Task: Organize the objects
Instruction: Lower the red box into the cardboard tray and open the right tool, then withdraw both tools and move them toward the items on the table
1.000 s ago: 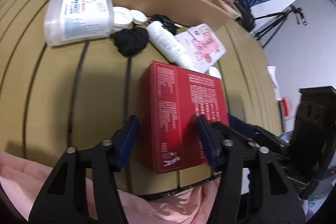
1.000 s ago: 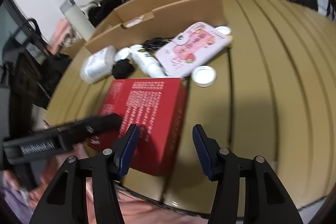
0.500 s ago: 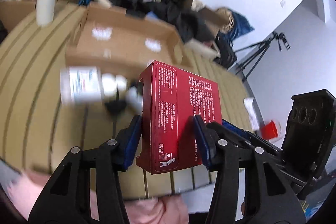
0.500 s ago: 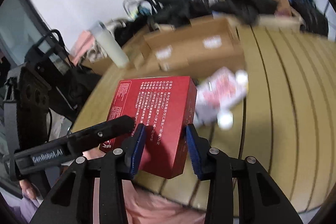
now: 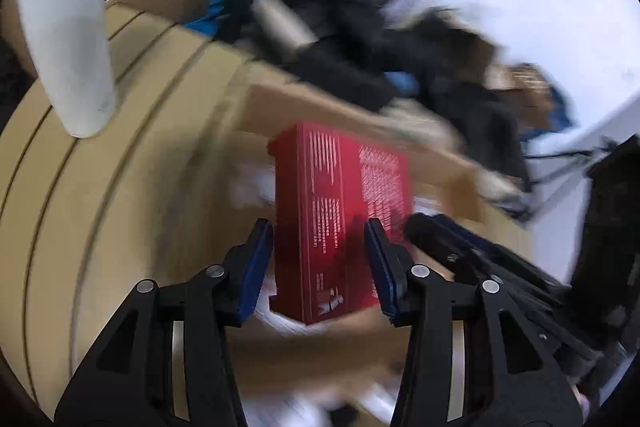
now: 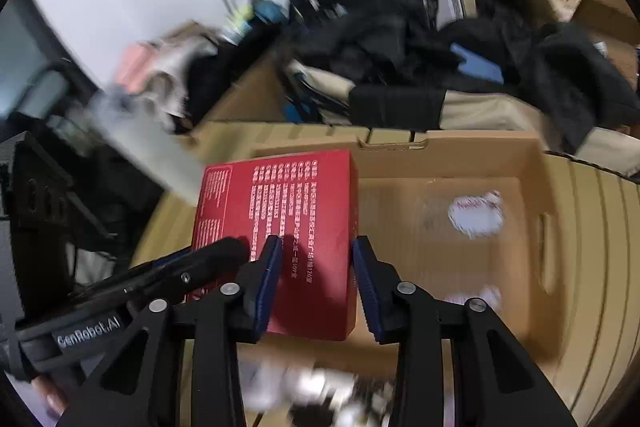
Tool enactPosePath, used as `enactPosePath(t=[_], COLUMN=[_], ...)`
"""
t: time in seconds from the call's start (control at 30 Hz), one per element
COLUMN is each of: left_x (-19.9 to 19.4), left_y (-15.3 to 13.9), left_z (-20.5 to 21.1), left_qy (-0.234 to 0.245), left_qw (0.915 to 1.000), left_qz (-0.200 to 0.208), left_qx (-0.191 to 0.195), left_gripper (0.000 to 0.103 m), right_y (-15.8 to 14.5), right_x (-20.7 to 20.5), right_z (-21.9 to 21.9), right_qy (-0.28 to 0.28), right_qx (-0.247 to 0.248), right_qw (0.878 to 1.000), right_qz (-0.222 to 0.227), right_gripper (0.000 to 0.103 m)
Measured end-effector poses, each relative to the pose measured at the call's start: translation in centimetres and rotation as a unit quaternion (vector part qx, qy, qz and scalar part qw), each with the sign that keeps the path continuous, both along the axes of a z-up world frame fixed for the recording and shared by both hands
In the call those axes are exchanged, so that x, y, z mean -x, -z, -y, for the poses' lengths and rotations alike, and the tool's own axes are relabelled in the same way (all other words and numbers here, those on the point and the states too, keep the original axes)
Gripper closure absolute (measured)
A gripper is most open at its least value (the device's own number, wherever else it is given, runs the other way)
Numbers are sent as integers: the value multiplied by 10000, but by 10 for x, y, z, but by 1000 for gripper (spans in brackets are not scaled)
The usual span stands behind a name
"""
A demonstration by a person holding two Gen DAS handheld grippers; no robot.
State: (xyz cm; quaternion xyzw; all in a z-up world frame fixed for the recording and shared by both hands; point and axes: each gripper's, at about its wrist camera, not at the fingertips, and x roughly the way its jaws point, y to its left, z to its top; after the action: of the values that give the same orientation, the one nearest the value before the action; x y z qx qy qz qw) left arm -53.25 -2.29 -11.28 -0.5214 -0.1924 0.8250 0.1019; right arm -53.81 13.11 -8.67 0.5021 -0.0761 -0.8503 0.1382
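- A slatted wooden table [image 6: 592, 267] stands in a cluttered room; behind it a white wall, with dark clothes and bags [image 6: 372, 39] heaped against it and more cardboard boxes among them.
- An open cardboard box [image 6: 536, 163] sits on the table, its hand-hole side facing right in the right wrist view; inside it I can make out only a blurred white patch on the floor of the box.
- The red box [image 6: 280, 227], printed with pale lettering, is off the table, held in the air over the left part of the cardboard box, its long side running away from the jaws.
- The left gripper [image 5: 318, 259] has its blue pads pressed on the two sides of the red box's near end; its jaws have just been closing a little further on it.
- The right gripper [image 6: 316, 279] grips the same red box from its right edge, pads against the box; its jaws too have just been closing, with the box between them.
- A tall white cylinder [image 5: 68, 27] stands on the table to the left of the cardboard box, upright as far as the blur lets me judge.
- Small white things lie blurred on the table just in front of the cardboard box; I cannot tell what they are.
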Motion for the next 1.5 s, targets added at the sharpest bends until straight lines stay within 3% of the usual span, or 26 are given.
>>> enactPosePath(t=[0.03, 0.1, 0.13, 0.23, 0.3, 0.4, 0.5, 0.63, 0.73, 0.8, 0.93, 1.07, 1.13, 1.2, 1.3, 1.37, 1.5], left_x=[8, 7, 6, 3, 6, -12, -45, -94, -137, -163, -213, -271, -308, -344, -386, -401, -412], left_y=[12, 10, 7, -5, -15, -48, -83, -126, -158, -177, -198, -195, -185, -169, -135, -111, -76], left_z=[-1, -10, -10, -4, 4, 9, 19, 35, 42, 45, 38, 25, 20, 18, 17, 16, 4], left_qy=[5, 114, 97, 132, 82, 113, 160, 55, -54, -130, -228, -304, -290, -351, -357, -443, -351], left_qw=[9998, 9967, 9956, 9963, 9967, 9947, 9883, 9742, 9661, 9615, 9510, 9362, 9329, 9378, 9523, 9540, 9486], left_qz=[20, -283, -411, -625, -589, -658, -890, -1012, -1425, -1670, -1968, -2255, -2500, -2538, -2347, -2133, -1868], left_qx=[176, 757, 833, 580, 551, 788, 1231, 2017, 2153, 2178, 2376, 2677, 2574, 2343, 1917, 2058, 2532], left_gripper=[68, 67, 63, 38, 38, 31, 15, 12, 12, 3, 0, 0, 0, 0, 0, 0, 0], right_y=[21, 51, 56, 51, 45, 14, -30, -77, -109, -123, -142, -145, -138, -114, -71, -50, -24], right_x=[20, 40, 40, 38, 36, 23, -4, -51, -95, -118, -168, -230, -269, -302, -352, -385, -414], right_z=[8, 15, 14, 6, -5, -32, -70, -112, -143, -152, -150, -134, -128, -122, -108, -103, -103], right_qy=[29, 64, 66, -10, -23, 143, 347, 664, 747, 753, 521, 107, -237, -440, -516, -435, -271], right_qx=[-155, -284, -132, 91, 336, 381, -158, -913, -738, -770, -967, -776, -380, -293, -416, -216, 34], right_qw=[9997, 9981, 9981, 9988, 9982, 9989, 9993, 9934, 9939, 9930, 9913, 9906, 9899, 9917, 9925, 9930, 9938], right_qz=[200, 547, 598, 475, 494, 222, -51, -211, -340, -482, -724, -1125, -1344, -1175, -1023, -1073, -1076], right_gripper=[64, 65, 65, 65, 65, 65, 62, 45, 40, 31, 30, 30, 30, 30, 30, 30, 30])
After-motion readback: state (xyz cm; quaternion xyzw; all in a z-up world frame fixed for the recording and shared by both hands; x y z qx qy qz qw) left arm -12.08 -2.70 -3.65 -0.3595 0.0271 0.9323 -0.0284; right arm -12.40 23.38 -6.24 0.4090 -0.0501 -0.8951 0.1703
